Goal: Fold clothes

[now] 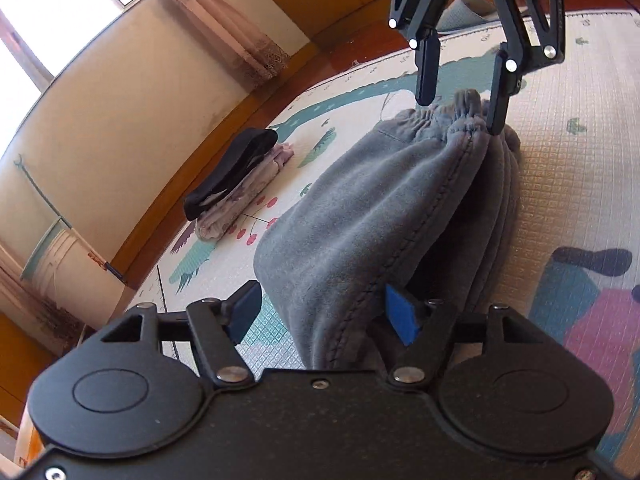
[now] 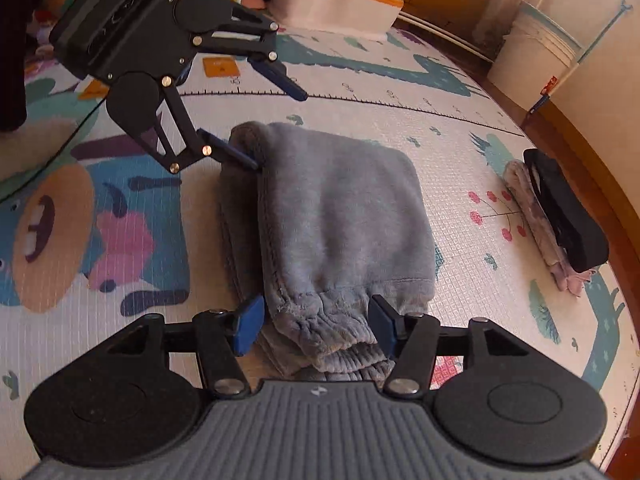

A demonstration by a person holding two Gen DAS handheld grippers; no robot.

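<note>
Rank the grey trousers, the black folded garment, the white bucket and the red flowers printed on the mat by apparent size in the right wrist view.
1. grey trousers, nearest the camera
2. white bucket, though it stands farthest
3. black folded garment
4. red flowers

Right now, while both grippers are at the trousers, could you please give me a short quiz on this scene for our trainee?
1. True or false: the folded black garment lies on top of the folded pale pink garment.
2. How do the jaws of the right gripper stand? A: shut on the fabric. B: open, one on either side of the elasticated end of the folded grey fleece trousers. C: out of view.
3. Fill in the missing word: the trousers lie on the patterned foam play ____.

Key: 1 true; 2 B; 3 mat.
</note>
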